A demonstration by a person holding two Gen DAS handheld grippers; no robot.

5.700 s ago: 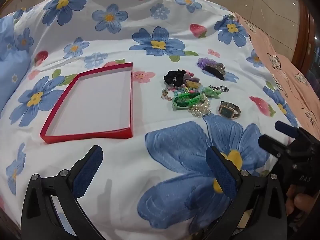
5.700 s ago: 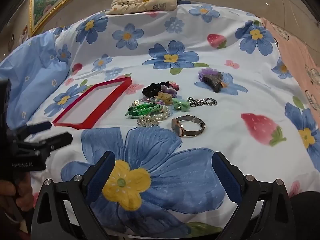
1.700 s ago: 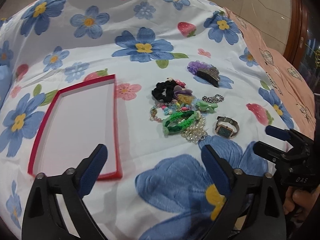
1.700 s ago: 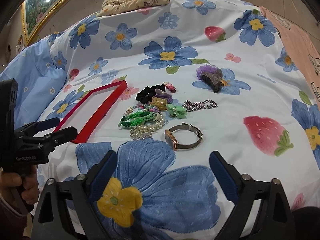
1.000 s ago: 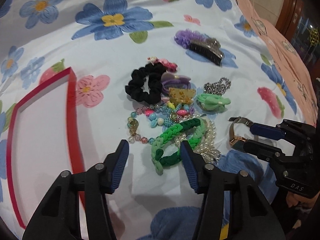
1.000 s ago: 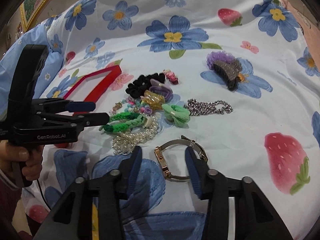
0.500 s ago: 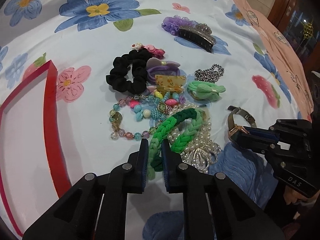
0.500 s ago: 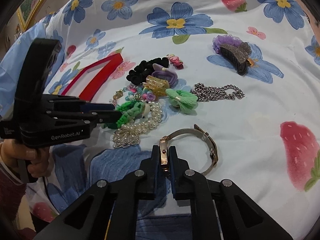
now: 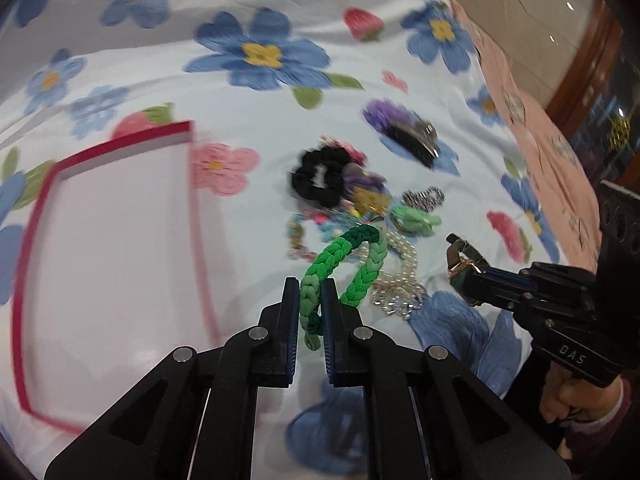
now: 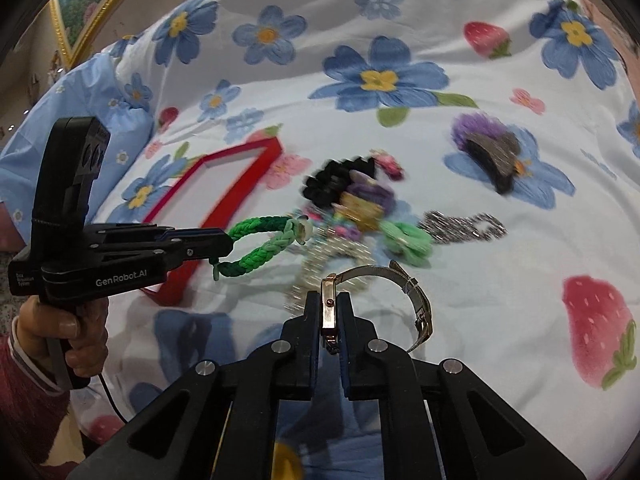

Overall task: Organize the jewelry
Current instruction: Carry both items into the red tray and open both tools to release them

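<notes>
Green braided cord sits pinched between the pads of the left hand-held gripper [image 9: 310, 304]: the green braided bracelet [image 9: 348, 264] hangs from its closed jaws, clear of the bed, with its far loop above the heap. The right hand-held gripper [image 10: 330, 312] is likewise clamped shut, on the rose-gold case of the watch [image 10: 384, 296], whose mesh strap curls out to the right of the jaws. Judging by the red tray [image 9: 108, 248], whose white floor shows nothing in it, the sorting has only just begun; these look like the first two pieces on their way. Left on the floral bedspread [image 10: 500, 280] are the black scrunchie [image 9: 320, 180], the beaded bracelet [image 9: 308, 232], the pearl strand [image 9: 400, 276], the pale green bow [image 9: 414, 220], the silver chain [image 10: 464, 226], some purple and amber clips too blurred to separate, and, well apart from the heap, the dark hair claw [image 10: 492, 156] on its purple ruffle.
</notes>
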